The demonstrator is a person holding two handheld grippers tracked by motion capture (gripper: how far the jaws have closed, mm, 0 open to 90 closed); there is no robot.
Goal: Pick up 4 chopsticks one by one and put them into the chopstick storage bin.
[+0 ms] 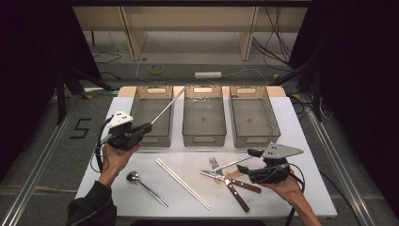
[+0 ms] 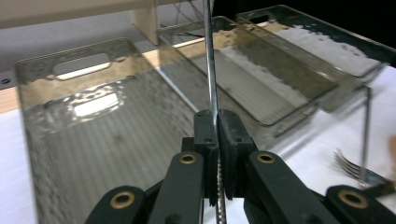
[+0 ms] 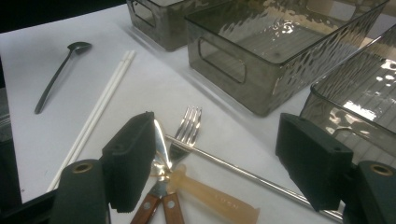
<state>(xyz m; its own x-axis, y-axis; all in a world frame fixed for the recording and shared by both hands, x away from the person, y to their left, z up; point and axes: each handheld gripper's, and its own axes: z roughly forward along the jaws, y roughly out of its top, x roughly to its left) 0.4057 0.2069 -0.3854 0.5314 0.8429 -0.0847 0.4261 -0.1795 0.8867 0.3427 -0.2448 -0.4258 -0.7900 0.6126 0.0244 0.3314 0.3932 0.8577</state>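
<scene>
The left gripper (image 1: 141, 128) is clamping a thin metal rod (image 1: 168, 106), most likely a steel chopstick, its jaws pressed tight on the lower end. The rod is running up toward two o'clock from the jaws in the high view, its long axis slanting across the left bin (image 1: 151, 117), with the far tip ending near that bin's back right corner. In the left gripper view the rod (image 2: 210, 70) is rising straight toward twelve o'clock over the bin floor (image 2: 93, 140). So the coming drop seems to turn on this: the bin is lying directly under and ahead of the left hand's load, and lowering and turning the rod along the bin's length should let it fit.

The right gripper (image 1: 249, 161) is hanging with its jaws spread wide and nothing between the pads, just above the heap of cutlery. From it the fork (image 3: 189, 125) is lying toward eleven o'clock, and a second steel rod (image 3: 243, 173) is passing between the jaws, running toward four o'clock. This hand is the nearer one to that pile.

Counted: three bins, one spoon (image 1: 145, 186), one pair of white chopsticks (image 1: 182, 176), one fork, two wooden-handled knives (image 1: 237, 189), two metal rods.
</scene>
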